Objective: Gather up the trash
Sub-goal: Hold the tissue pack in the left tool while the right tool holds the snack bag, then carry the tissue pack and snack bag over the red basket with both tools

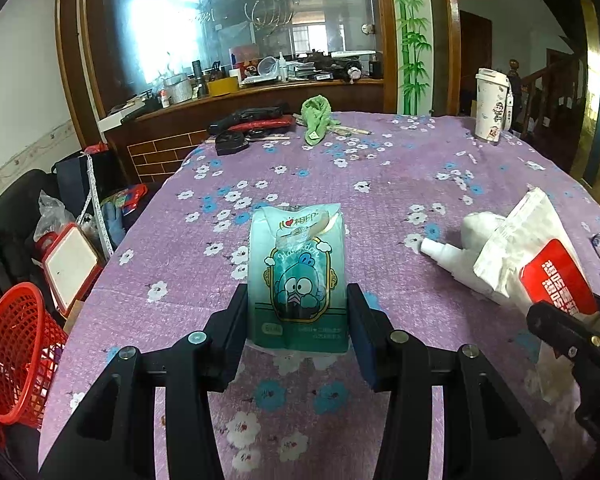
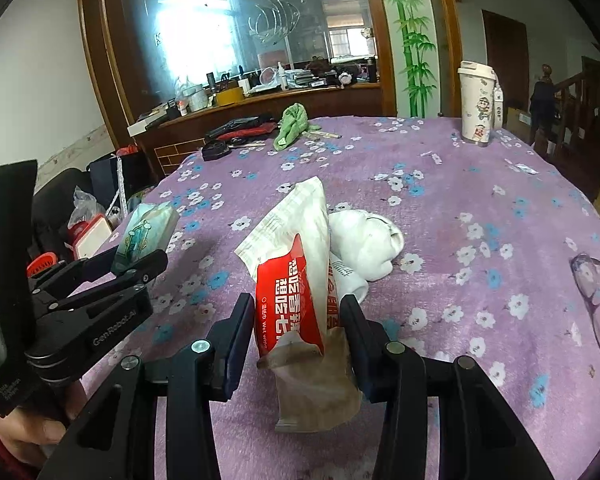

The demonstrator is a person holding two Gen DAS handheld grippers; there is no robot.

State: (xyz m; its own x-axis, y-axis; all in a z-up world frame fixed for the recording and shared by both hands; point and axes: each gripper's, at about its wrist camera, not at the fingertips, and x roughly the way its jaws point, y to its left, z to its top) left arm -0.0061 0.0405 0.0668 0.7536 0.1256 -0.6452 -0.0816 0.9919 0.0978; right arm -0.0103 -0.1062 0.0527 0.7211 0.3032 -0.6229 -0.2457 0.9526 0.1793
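My left gripper (image 1: 298,316) is shut on a teal tissue pack (image 1: 298,276) with a cartoon bird, held just above the purple flowered tablecloth (image 1: 340,176). My right gripper (image 2: 298,328) is shut on a red-and-white wet-wipe packet (image 2: 296,272), held upright; the packet also shows in the left wrist view (image 1: 540,264). A crumpled white tissue (image 2: 364,240) and a small white spray bottle (image 1: 444,254) lie behind the packet. The left gripper and tissue pack show at the left of the right wrist view (image 2: 140,240).
A red mesh basket (image 1: 16,356) stands on the floor left of the table. A white lidded cup (image 1: 492,106) stands far right. A green cloth (image 1: 316,120) and black items (image 1: 252,120) lie at the far edge. Glasses (image 2: 596,300) lie at the right.
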